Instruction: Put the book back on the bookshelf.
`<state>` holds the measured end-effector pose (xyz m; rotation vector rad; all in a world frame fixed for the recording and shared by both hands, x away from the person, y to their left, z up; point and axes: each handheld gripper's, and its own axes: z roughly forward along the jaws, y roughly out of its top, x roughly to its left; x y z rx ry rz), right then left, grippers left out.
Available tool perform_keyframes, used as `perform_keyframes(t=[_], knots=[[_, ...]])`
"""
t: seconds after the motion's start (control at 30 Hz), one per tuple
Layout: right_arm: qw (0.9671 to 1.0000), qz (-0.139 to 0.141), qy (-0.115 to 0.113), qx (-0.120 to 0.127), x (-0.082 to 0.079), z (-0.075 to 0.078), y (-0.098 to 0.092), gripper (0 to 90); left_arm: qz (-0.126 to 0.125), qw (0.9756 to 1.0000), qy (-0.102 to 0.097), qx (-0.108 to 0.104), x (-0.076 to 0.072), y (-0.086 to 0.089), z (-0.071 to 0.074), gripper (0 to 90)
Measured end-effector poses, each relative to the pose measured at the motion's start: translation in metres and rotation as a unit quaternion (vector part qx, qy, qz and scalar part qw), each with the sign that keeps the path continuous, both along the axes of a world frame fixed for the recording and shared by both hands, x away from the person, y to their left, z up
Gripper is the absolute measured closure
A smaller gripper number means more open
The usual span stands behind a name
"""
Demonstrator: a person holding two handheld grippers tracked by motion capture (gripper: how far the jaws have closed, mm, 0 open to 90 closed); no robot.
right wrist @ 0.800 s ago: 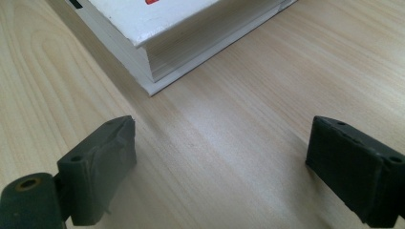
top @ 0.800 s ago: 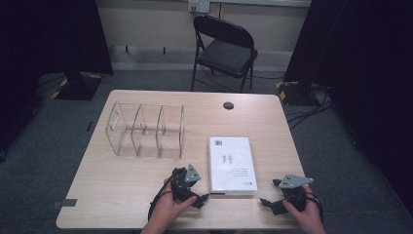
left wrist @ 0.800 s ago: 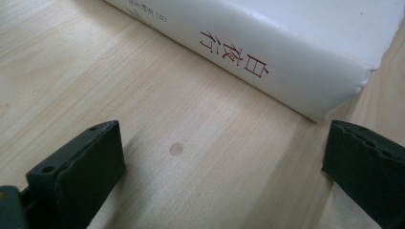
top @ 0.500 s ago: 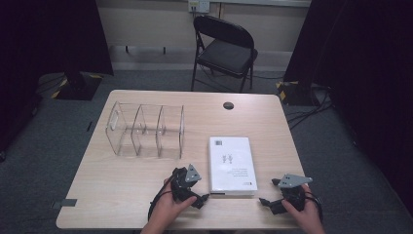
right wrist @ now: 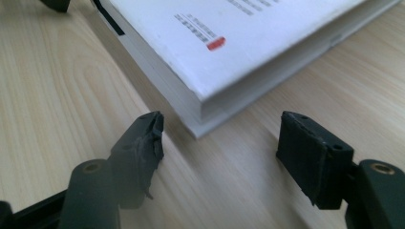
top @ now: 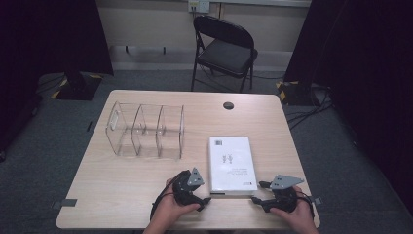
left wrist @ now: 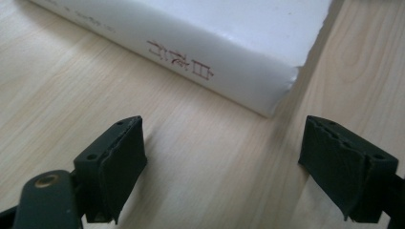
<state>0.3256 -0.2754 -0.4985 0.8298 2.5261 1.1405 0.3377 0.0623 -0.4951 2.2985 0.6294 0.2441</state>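
Near the counter's [top: 122, 200] front edge lies the white book [top: 231, 163]; the left gripper [top: 203, 199] and right gripper [top: 256, 200] flank its near corners, jaws open, seemingly poised to lift it.

White book [top: 232, 162] with red spine lettering and small red cover mark; pale wood-grain surface [top: 122, 180]; clear acrylic organizer [top: 146, 130]; black folding chair [top: 225, 48].

Left gripper [top: 203, 199] held low in the person's left hand [top: 171, 210], jaws apart, nothing between. Right gripper [top: 255, 199] likewise, jaws spread, right hand [top: 294, 216] gripping behind.
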Motion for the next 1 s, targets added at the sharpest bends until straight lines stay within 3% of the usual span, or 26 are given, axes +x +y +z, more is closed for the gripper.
perform_keyframes(t=[0.03, 0.07, 0.23, 0.33, 0.4, 0.5, 0.73, 0.97, 1.0], knots=[[1.0, 0.0, 0.0, 0.0, 0.0, 0.0, 0.0, 32.4, 0.0, 1.0, 0.0, 0.0, 0.0, 0.0, 0.0, 15.3], [1.0, 0.005, -0.002, 0.005, 0.001, 0.0, 0.006, 39.1, 0.002, 1.0, -0.004, -0.008, -0.001, -0.002, -0.002, 15.3], [0.9999, 0.007, -0.007, 0.008, 0.003, 0.0, 0.018, 46.1, 0.007, 0.9999, -0.006, -0.013, 0.0, 0.0, -0.002, 15.9], [0.9999, -0.009, -0.006, 0.01, 0.004, 0.0, 0.019, 50.6, 0.009, 0.9998, -0.009, -0.017, 0.0, -0.001, -0.003, 15.8], [0.9999, -0.009, -0.006, 0.009, 0.004, 0.0, 0.02, 50.6, 0.013, 0.9995, -0.01, -0.028, -0.001, -0.001, -0.005, 15.7], [0.9999, -0.011, -0.005, 0.009, 0.004, 0.0, 0.02, 50.7, 0.012, 0.9995, -0.012, -0.028, -0.001, -0.001, -0.005, 15.7], [0.9997, -0.016, 0.007, 0.014, 0.005, 0.002, 0.02, 52.3, 0.011, 0.9998, -0.009, -0.016, 0.0, -0.003, -0.003, 15.7], [0.9997, -0.019, 0.008, 0.01, 0.005, 0.003, 0.02, 52.3, 0.008, 0.9997, -0.009, -0.02, 0.002, -0.006, -0.003, 15.7], [0.9998, -0.017, 0.007, 0.01, 0.006, 0.003, 0.021, 52.4, 0.006, 0.9999, -0.007, -0.012, 0.002, -0.006, -0.002, 15.7]])
